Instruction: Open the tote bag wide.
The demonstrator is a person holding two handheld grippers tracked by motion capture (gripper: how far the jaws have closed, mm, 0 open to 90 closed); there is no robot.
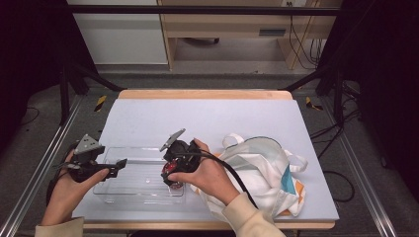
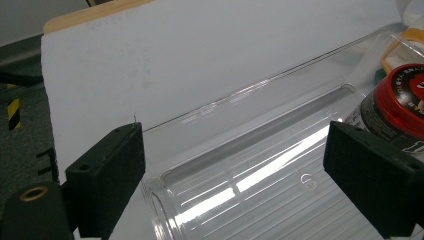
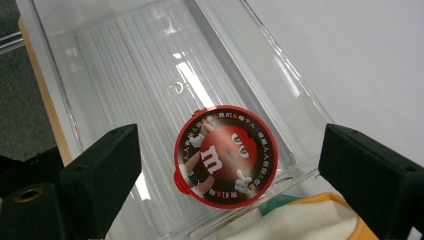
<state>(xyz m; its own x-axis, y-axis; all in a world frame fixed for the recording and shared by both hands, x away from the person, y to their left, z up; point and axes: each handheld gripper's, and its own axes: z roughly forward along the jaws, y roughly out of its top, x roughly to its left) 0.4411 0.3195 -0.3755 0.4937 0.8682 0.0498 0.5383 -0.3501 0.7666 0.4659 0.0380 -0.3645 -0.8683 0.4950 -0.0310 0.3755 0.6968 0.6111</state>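
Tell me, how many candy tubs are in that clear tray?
1. The red-lidded tub stands at the clear tray's end nearest the bag, below the open right gripper. The bag may hide more.

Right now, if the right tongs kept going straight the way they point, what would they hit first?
Most likely the red-lidded candy tub, which sits centred between the open right tongs in the clear plastic tray. How far off the lid is cannot be told.

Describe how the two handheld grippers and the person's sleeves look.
Left gripper and right gripper: black bodies, each topped by a grey three-cornered plate. Blocky black jaws; a brass-ringed hole beside one. A black cable trails from the right one. Cream sleeves.
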